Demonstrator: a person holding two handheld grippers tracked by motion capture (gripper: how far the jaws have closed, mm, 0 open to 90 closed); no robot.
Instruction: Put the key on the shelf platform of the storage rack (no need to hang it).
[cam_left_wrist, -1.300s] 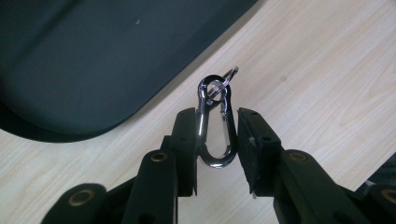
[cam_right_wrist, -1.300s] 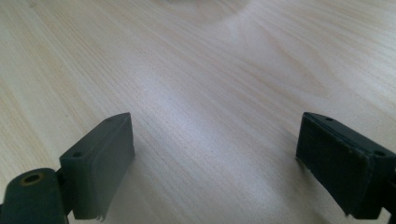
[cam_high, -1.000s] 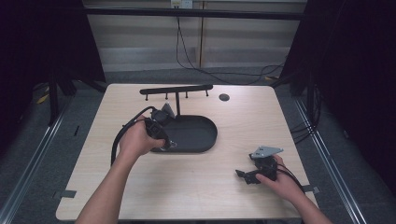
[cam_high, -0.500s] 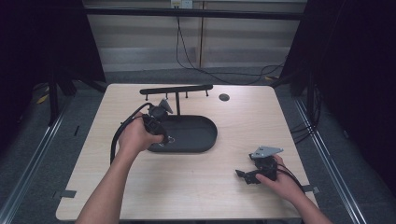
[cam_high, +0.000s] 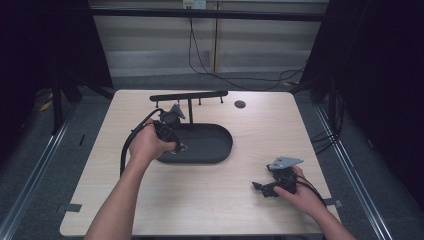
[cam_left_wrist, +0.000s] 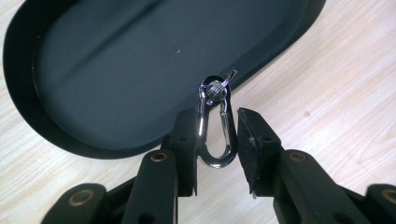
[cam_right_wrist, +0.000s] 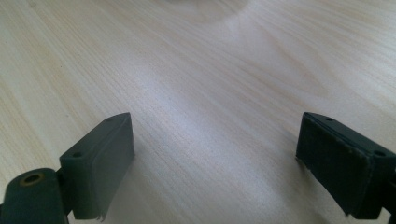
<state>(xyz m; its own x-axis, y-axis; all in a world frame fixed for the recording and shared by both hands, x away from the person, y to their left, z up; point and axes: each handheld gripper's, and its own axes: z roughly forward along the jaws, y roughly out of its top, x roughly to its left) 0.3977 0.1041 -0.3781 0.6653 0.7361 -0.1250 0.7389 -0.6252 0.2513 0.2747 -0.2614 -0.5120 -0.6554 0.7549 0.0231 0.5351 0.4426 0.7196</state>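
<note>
The carabiner (cam_left_wrist: 215, 123) I hold has shifted slightly toward the near rim of the black tray (cam_high: 210, 145) since a second ago; my right hand has not moved. The tray itself is bare inside; the carabiner hangs over its edge where it meets the counter (cam_high: 200, 200). My left gripper (cam_left_wrist: 215, 140) has its fingers (cam_left_wrist: 184, 140) clamped narrow on the carabiner. My right gripper (cam_right_wrist: 215, 163) rests low over bare counter, fingers (cam_right_wrist: 100, 161) spread wide, holding nothing.
</note>
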